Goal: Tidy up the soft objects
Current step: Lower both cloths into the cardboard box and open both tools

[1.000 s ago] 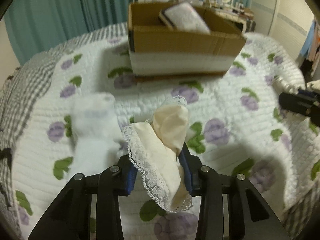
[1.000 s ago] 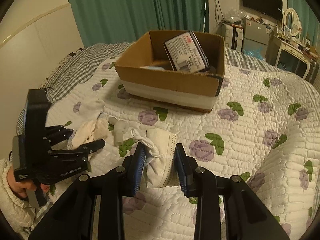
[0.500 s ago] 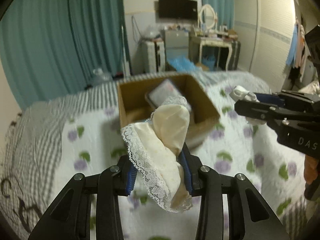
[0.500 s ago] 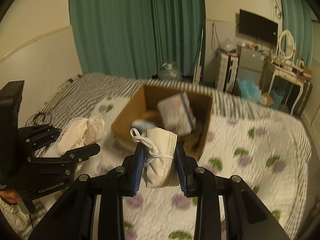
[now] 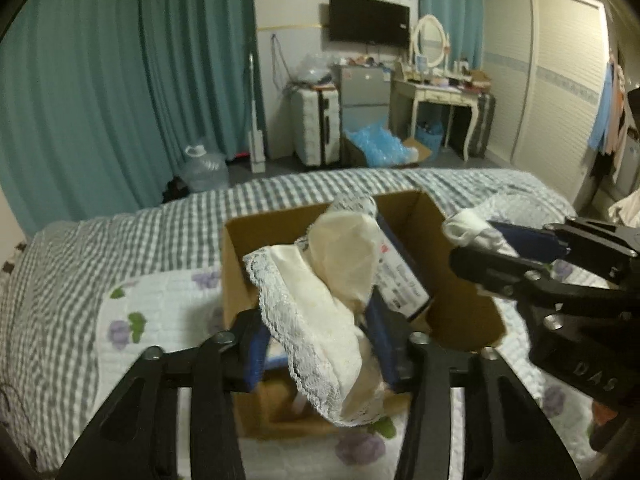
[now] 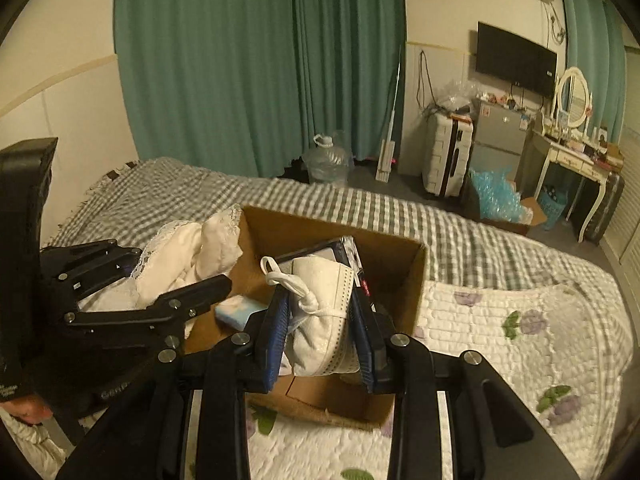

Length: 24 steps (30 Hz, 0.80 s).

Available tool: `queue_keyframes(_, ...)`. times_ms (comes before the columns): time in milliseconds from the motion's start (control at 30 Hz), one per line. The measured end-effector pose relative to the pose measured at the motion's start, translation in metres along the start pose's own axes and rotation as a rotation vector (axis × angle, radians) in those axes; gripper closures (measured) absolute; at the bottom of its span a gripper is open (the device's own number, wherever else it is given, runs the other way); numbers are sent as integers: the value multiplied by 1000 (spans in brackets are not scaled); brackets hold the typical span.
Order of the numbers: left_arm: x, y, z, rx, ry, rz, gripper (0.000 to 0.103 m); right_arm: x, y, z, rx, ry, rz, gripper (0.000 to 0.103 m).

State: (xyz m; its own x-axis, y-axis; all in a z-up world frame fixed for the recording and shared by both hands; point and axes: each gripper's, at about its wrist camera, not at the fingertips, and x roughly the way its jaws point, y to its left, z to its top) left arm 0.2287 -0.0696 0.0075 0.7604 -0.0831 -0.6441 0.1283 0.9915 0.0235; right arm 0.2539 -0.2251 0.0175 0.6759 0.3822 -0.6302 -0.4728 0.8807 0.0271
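Claws over quilted bed (teal curtains)

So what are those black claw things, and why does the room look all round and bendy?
Each one is a gripper, a handheld pincher that a person squeezes, one in each hand. Each carries a tiny camera with a bulgy lens, which bends the room. One picture looks out from the left gripper, the other from the right gripper. Below them is a bed with a flowery quilt and a cardboard box on it. The left gripper has just been opening, and the lacy cream cloth is between its jaws, above the box. The right gripper squeezes a small white shoe. Both are soft things, probably headed into the box.
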Motion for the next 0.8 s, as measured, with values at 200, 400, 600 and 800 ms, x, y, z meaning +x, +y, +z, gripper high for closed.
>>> queue_keyframes(200,34,6,-11,-13,14,38,28,38,-16,-10,47,37,-60,61)
queue_keyframes(400,47,7,-18,-2,26,40,27,41,-36,-17,130,29,-49,37)
queue_keyframes(600,28,4,-11,-4,3,26,27,4,-31,-6,136,-50,-80,10)
queue_keyframes(800,-31,6,4,-15,-87,42,17,-59,-10,2,96,-117,-137,2)
